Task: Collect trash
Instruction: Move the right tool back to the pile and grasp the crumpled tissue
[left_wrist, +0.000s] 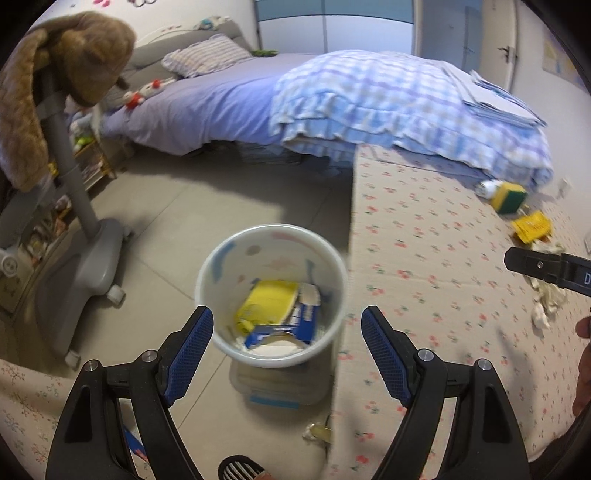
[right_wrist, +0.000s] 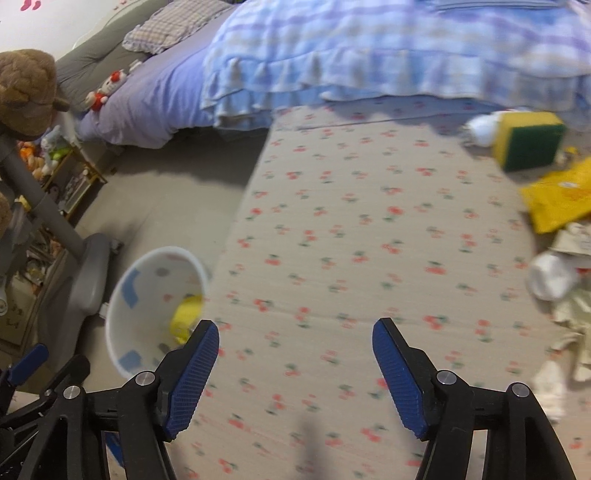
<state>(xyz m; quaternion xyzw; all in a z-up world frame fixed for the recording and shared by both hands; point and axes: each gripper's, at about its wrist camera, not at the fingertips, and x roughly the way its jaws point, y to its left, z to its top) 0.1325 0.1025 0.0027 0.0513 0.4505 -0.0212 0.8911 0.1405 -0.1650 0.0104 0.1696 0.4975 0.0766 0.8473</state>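
Note:
A white trash bin (left_wrist: 273, 236) stands on the floor beside a flowered mat (left_wrist: 424, 258). It holds a yellow wrapper (left_wrist: 267, 304) and a blue-and-white box (left_wrist: 295, 326). My left gripper (left_wrist: 287, 321) is open and empty just above the bin's near rim. My right gripper (right_wrist: 295, 334) is open and empty over the mat (right_wrist: 369, 240), with the bin (right_wrist: 147, 295) to its left. Trash lies on the mat at the right: a yellow-green sponge (right_wrist: 528, 140), a yellow packet (right_wrist: 557, 199), a white crumpled wad (right_wrist: 550, 277) and pale paper scraps (right_wrist: 576, 310). The right gripper's tip (left_wrist: 535, 264) shows in the left wrist view.
A bed with a blue checked quilt (left_wrist: 388, 99) runs along the back. A grey chair base (left_wrist: 81, 258) with a brown plush toy (left_wrist: 74, 55) stands left of the bin. A clear lidded box (left_wrist: 277, 387) lies under the bin. A shelf of toys (right_wrist: 55, 162) is at far left.

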